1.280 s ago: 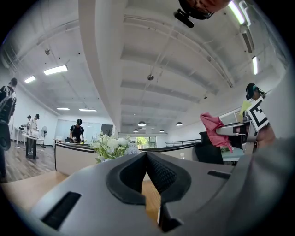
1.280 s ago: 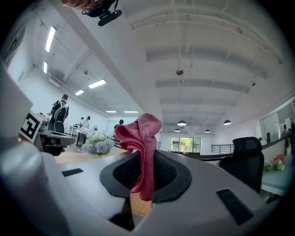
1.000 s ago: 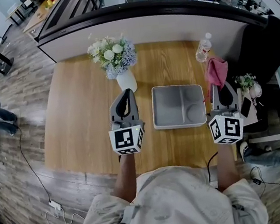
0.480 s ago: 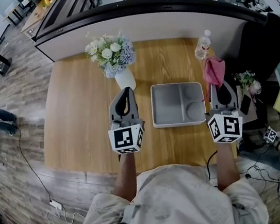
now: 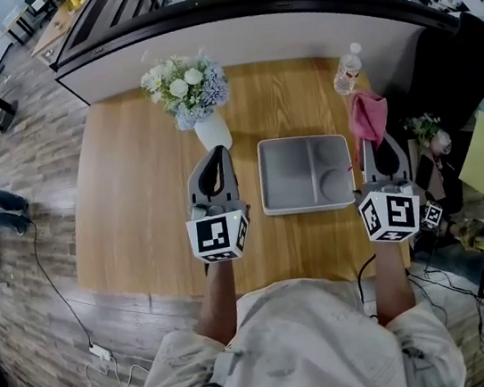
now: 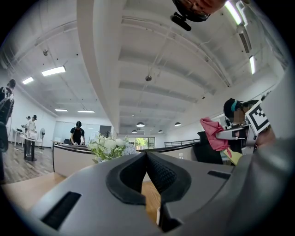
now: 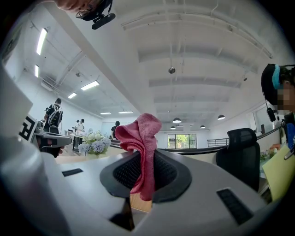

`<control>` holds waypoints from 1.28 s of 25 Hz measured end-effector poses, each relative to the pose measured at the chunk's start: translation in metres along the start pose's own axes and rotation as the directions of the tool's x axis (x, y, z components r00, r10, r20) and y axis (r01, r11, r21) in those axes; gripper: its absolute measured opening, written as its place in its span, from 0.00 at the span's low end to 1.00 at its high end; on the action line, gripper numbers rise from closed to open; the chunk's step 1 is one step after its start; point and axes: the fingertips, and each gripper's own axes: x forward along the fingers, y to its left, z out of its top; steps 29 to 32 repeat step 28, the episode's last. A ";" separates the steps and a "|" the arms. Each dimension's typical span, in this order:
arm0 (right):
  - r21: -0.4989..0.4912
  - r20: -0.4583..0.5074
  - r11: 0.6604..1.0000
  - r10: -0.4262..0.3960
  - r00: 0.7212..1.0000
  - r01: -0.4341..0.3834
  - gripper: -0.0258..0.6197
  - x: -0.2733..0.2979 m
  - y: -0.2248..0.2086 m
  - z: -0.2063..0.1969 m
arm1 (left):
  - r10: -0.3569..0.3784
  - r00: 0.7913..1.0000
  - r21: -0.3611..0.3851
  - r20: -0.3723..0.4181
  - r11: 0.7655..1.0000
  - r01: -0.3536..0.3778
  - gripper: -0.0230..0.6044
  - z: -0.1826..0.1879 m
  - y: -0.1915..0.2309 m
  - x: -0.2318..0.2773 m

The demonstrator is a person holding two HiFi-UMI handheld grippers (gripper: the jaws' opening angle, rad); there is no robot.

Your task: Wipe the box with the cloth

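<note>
From where I stand, the person holds both grippers out over the wooden table (image 5: 135, 204), one either side of the grey box (image 5: 293, 176). The box sits flat on the tabletop at the middle of the head view, its open compartments facing up.

The left gripper (image 5: 216, 156) is to the left of the box, just below the white vase (image 5: 213, 132) of flowers (image 5: 186, 88). In the left gripper view its jaws are pressed together at the tips, with nothing between them (image 6: 146, 154).

The right gripper (image 5: 385, 144) is at the box's right edge. Its jaws are clamped on the pink cloth (image 7: 140, 138), which is pinched at its lower part between the dark pads while the rest bunches up above the tips in a loose fold. In the head view the cloth (image 5: 368, 117) shows just beside the box's upper right corner, below the water bottle (image 5: 348, 73) standing near the table's far edge. I can't tell whether the cloth touches the box.
</note>
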 end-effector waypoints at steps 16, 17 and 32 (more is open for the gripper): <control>-0.008 -0.026 1.000 0.013 1.000 -0.013 0.14 0.000 0.001 -0.005 | -0.013 1.000 0.001 -0.006 1.000 0.013 0.06 0.000 -0.006 0.003; -0.009 -0.026 1.000 0.015 1.000 -0.015 0.14 0.000 0.002 -0.006 | -0.014 1.000 0.001 -0.006 1.000 0.014 0.06 0.000 -0.007 0.003; 0.001 -0.040 1.000 0.008 0.999 -0.008 0.14 -0.003 -0.002 -0.012 | -0.024 1.000 0.000 -0.001 1.000 0.024 0.06 0.000 -0.013 0.008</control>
